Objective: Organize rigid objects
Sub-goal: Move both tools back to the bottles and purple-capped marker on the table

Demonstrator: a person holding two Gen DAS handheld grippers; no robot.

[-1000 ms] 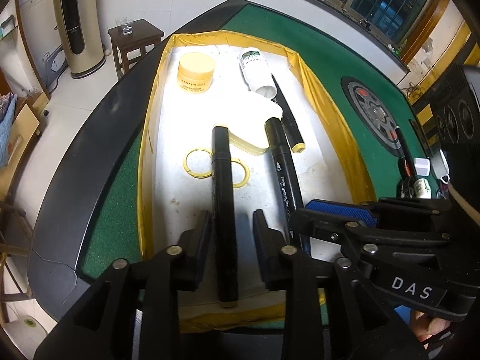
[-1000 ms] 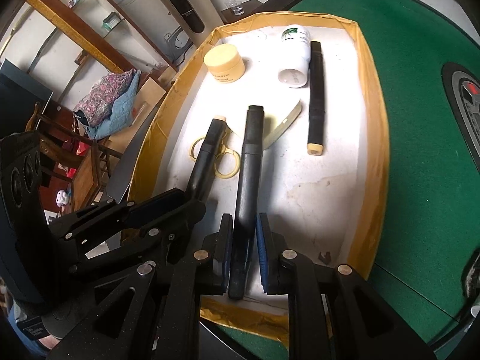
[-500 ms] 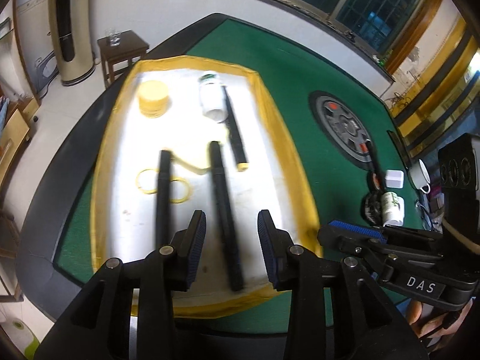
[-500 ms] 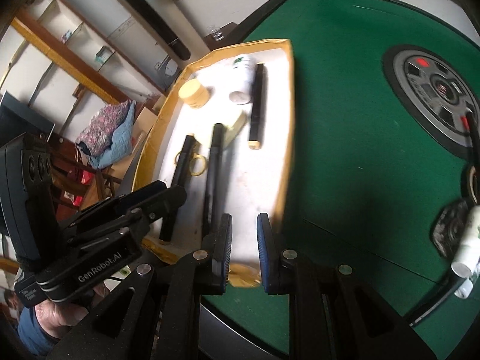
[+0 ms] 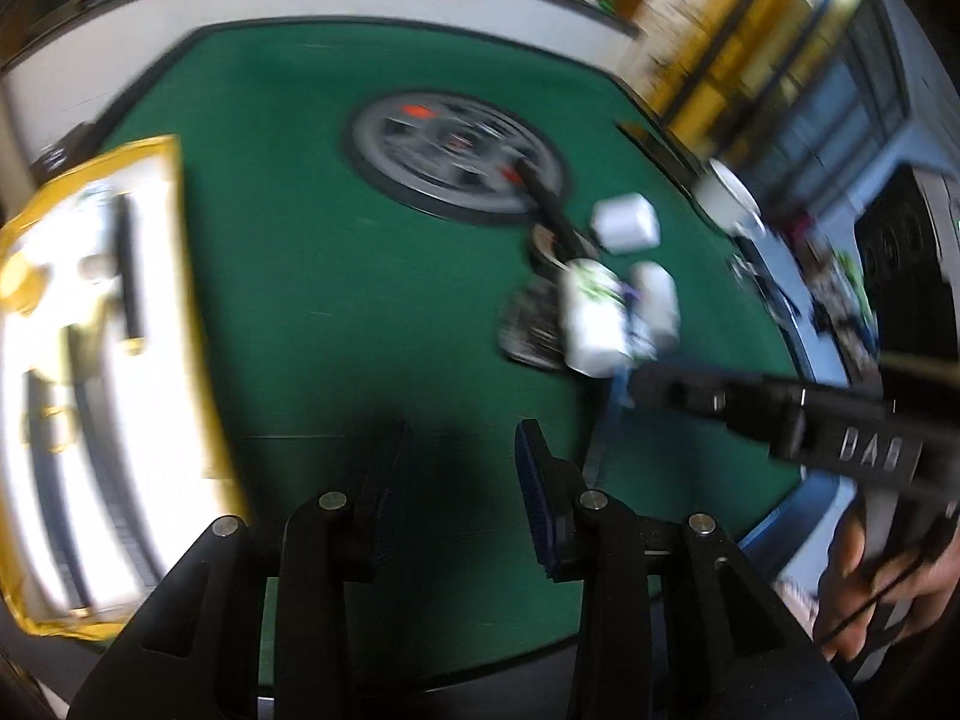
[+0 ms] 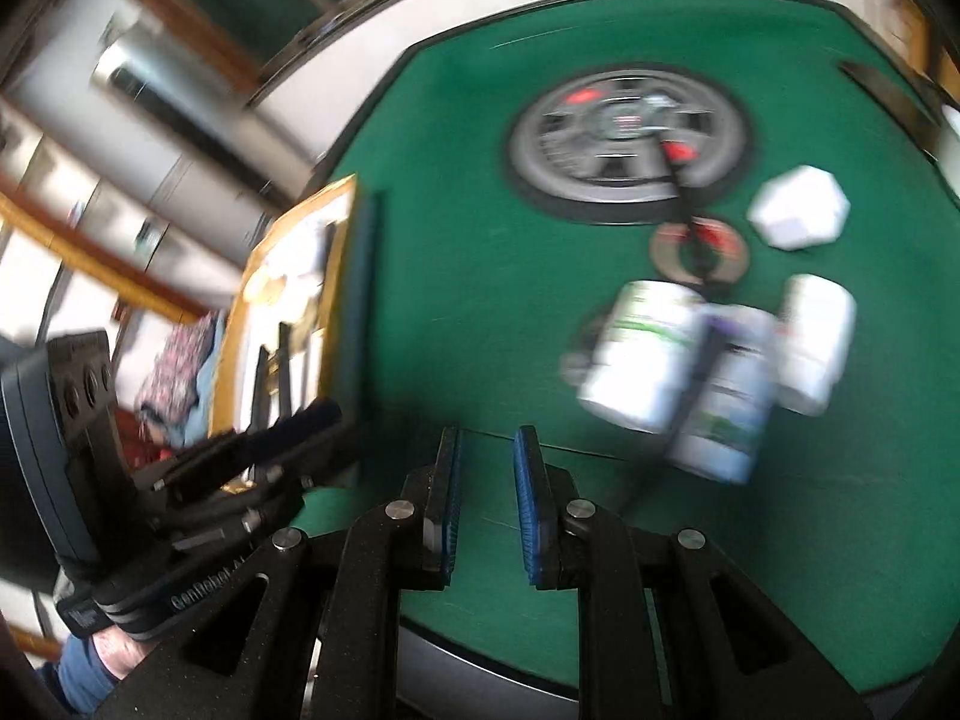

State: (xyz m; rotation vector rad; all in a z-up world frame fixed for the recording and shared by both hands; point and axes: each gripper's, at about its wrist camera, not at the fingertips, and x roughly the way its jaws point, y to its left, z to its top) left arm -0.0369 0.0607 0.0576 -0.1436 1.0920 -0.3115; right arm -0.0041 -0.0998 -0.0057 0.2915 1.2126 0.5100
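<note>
Both views are motion-blurred. My left gripper [image 5: 459, 438] is open and empty over bare green felt. My right gripper [image 6: 486, 450] is open and empty, also over felt. The yellow-rimmed white tray [image 5: 174, 252] lies at the left with black markers [image 5: 129, 264] and other items on it; it also shows in the right wrist view [image 6: 240, 312]. A cluster of white bottles [image 6: 642, 354] lies on the felt to the right, with a white box [image 6: 798, 207] behind. The bottles [image 5: 591, 324] and the box [image 5: 624, 222] also show in the left wrist view.
A round grey hub [image 6: 624, 138] sits in the middle of the green table [image 6: 456, 276]. A black pen [image 5: 549, 204] and dark rings [image 6: 699, 246] lie near the bottles. The right gripper's body [image 5: 780, 414] crosses the left wrist view at right.
Both grippers have let go of the black markers, which now lie on the tray, and have swung right, away from the tray toward the bottle cluster.
</note>
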